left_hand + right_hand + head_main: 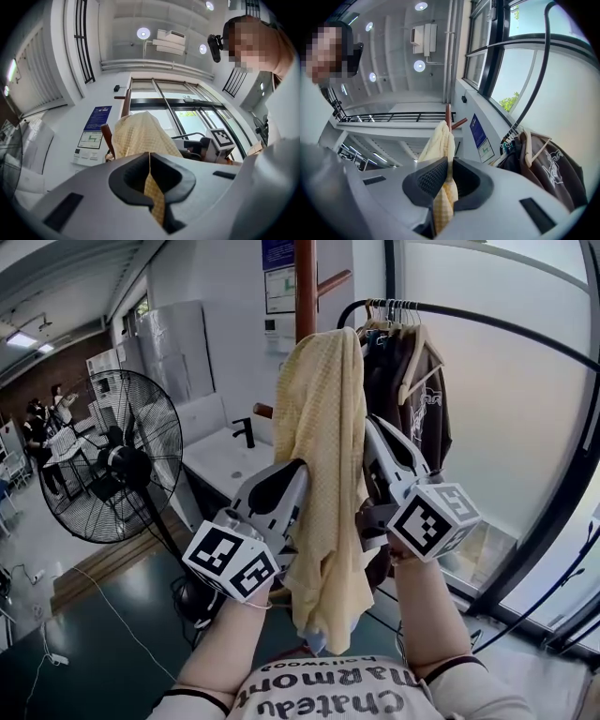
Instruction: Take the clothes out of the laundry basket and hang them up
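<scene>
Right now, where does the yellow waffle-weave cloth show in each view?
Head view: yellow waffle-weave cloth, centre, hanging top to bottom.
Left gripper view: cloth at centre, rising from lower middle.
Right gripper view: cloth at lower centre, a narrow strip.
Shared landmark: blue wall poster.

This looks like a large open work hall or lab with a mock home corner built into it, not a real home. The hall shows in the high ceiling with round lights [143,33], an air-conditioning unit [168,40], a railed upper gallery [389,117], a big standing fan [117,460], loose cables [103,606] on the green floor [84,652] and people at a table [42,432] far left. The home corner is a white sink counter [211,465] with a black tap [246,432] and a clothes rail [469,320] of hung garments [422,390] by tall frosted windows [506,399].
</scene>
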Tool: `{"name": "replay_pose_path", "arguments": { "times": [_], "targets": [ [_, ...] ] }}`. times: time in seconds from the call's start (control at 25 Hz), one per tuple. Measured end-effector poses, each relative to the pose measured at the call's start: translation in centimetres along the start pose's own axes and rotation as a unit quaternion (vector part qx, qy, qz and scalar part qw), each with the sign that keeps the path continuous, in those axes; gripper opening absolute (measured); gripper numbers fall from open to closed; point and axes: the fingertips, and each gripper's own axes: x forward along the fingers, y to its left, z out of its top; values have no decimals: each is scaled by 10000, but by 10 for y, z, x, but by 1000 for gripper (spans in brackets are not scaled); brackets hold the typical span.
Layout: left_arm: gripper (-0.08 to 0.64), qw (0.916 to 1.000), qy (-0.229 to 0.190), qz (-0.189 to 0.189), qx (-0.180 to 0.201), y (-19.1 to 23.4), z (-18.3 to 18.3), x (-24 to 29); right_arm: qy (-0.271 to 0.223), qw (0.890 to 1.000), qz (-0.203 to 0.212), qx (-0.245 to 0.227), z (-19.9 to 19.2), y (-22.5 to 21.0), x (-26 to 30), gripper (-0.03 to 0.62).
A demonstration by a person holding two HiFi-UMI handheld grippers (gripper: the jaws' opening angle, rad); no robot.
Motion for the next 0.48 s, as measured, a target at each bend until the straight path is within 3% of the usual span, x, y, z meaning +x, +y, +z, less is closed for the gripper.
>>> {"name": "replay_pose_path", "arguments": {
  "times": [0.12,0.48],
  "targets": [
    [14,10000,-21,81,20,-5,3,-1,70,10000,-21,38,-1,-1,-7,41],
    [14,9993,110,329,-117,-49,-3,-8,1011,9944,-30,301,-39,-2,-50,41]
  ]
}}
